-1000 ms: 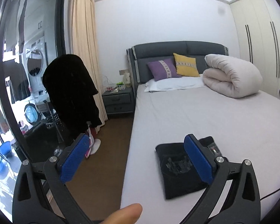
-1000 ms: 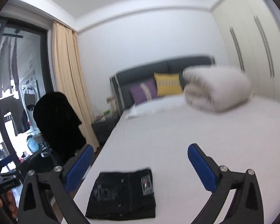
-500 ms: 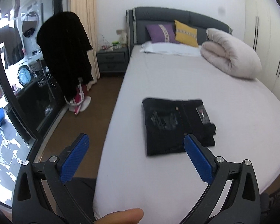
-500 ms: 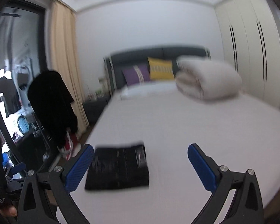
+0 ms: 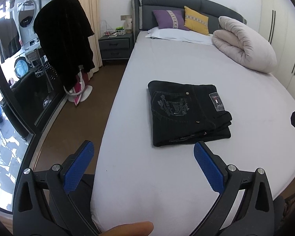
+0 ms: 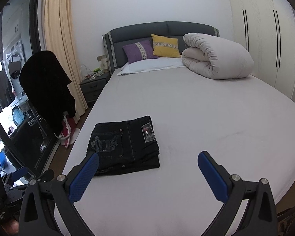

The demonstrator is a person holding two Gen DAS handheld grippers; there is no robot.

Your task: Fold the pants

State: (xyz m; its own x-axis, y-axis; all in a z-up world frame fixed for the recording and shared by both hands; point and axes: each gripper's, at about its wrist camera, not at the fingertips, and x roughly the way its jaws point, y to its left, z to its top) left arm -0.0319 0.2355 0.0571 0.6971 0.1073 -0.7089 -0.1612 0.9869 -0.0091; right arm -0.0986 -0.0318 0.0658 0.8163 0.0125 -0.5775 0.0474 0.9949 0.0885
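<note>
The pants (image 5: 188,114) are seen folded into a compact stack near the bed's (image 5: 186,64) left edge, both the left gripper (image 5: 143,169) and right gripper (image 6: 147,175) are held wide open and empty, and only withdrawal seems called for.

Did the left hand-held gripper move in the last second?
Yes. The left hand-held gripper has risen and drawn back from the headboard; the folded pants, once between its fingers, now lie beyond the fingertips, and the jaws are open.
</note>
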